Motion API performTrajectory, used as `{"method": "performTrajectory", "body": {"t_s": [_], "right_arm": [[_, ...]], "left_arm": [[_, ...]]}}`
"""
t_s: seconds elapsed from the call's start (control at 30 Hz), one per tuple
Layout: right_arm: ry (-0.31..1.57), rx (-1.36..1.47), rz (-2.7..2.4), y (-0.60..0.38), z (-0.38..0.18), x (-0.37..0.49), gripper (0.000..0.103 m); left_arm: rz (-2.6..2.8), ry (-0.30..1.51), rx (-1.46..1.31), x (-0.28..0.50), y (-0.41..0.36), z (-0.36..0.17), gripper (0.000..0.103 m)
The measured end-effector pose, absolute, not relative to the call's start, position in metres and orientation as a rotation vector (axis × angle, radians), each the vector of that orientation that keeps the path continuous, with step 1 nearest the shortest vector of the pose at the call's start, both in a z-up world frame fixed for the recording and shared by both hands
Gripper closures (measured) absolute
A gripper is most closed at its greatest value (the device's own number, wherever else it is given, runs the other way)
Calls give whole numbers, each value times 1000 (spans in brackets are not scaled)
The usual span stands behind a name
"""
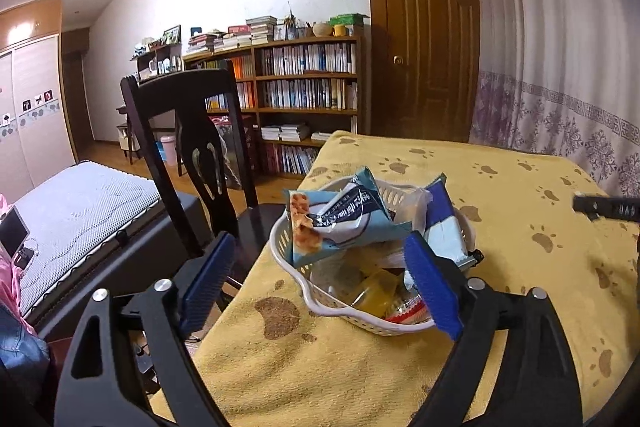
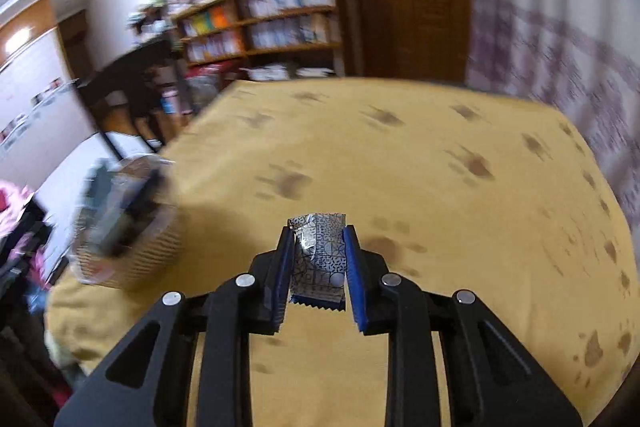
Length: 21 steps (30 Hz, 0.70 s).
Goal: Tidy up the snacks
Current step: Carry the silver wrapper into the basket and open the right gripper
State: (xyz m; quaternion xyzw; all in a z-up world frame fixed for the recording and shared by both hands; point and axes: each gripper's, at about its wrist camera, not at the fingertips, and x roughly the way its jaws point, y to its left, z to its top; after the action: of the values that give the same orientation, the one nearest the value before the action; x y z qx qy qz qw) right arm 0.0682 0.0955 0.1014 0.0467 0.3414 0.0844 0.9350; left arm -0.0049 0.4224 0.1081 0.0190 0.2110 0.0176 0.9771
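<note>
Right gripper (image 2: pixel 316 247) gripped a silver packet (image 2: pixel 318 259) above the table (image 2: pixel 440 187), mid-table. Left gripper (image 1: pixel 316 271) gaped wide and empty at the basket (image 1: pixel 320 301) by the left edge, already piled with snacks (image 1: pixel 340 219). Only that packet looked left!

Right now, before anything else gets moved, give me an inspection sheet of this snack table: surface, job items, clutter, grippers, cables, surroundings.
Surface: yellow paw-print cloth covers the table; mostly bare.
Job's things: white basket near the table's left edge, piled with snack packets, a teal packet on top; one small patterned foil packet outside the basket.
Clutter: nothing seen on the cloth.
Grippers: left gripper open, at the basket, holding nothing; right gripper shut on the foil packet, above the cloth.
Cables: nothing seen on the table.
Surroundings: dark chair left of the table, bookshelf, wooden door, curtain, bed.
</note>
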Motion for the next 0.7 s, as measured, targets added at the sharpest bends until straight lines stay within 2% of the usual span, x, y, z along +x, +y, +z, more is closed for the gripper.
{"method": "performTrajectory", "body": {"t_s": [0.3, 0.7], "right_arm": [[646, 2, 393, 200, 145, 70, 78], [686, -49, 495, 271, 145, 85, 78]], "left_arm": [[30, 408, 48, -9, 423, 109, 13], [104, 415, -12, -5, 457, 104, 10]]}}
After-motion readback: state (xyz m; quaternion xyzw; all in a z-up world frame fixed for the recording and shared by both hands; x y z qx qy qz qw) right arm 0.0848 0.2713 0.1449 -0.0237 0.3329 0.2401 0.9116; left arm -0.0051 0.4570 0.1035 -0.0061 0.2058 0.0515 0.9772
